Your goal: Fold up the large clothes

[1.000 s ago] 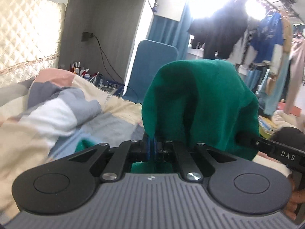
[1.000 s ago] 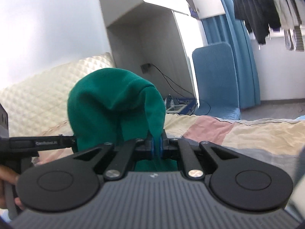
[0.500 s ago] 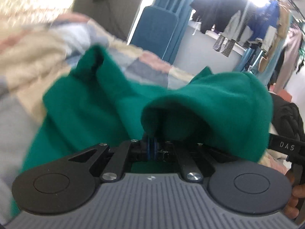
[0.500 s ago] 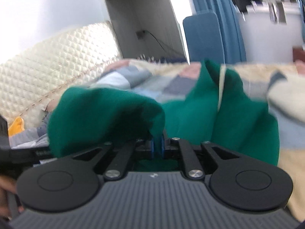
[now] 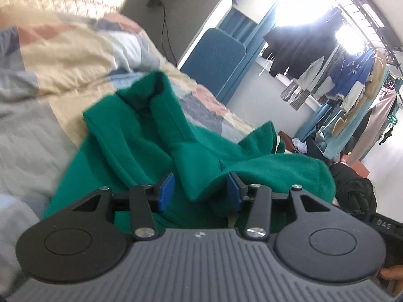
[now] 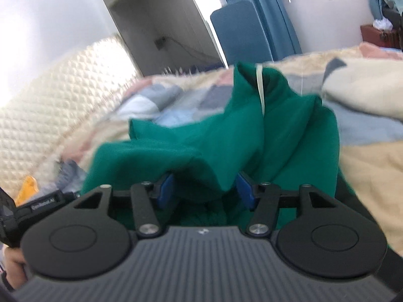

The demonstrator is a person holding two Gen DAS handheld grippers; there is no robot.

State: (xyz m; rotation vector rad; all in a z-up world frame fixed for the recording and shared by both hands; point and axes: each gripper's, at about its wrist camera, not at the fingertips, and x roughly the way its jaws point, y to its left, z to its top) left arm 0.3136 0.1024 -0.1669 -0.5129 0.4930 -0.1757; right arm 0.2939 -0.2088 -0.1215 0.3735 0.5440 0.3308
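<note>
Change: green garment (image 5: 141, 136), earlier lifted and pinched, now dropped on the bed (image 5: 63, 58).
Left gripper (image 5: 200, 188): jaws opening, cloth loose between.
Right gripper (image 6: 206, 188): likewise opening.
Handling: judged soft, light, floppy; grip hem corners.

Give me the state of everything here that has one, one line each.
Green garment: crumpled on the bed, partly folded over, a flap between each gripper's pads.
Left gripper: jaws opening, pads off the cloth.
Right gripper: jaws opening, pads off the cloth.
Quilt: rumpled.
Hanging clothes: on the rack.

Left claw (image 5: 200, 190) opening, blue pads apart, angled downward. Right claw (image 6: 206, 190) opening too, likewise tilted down.
</note>
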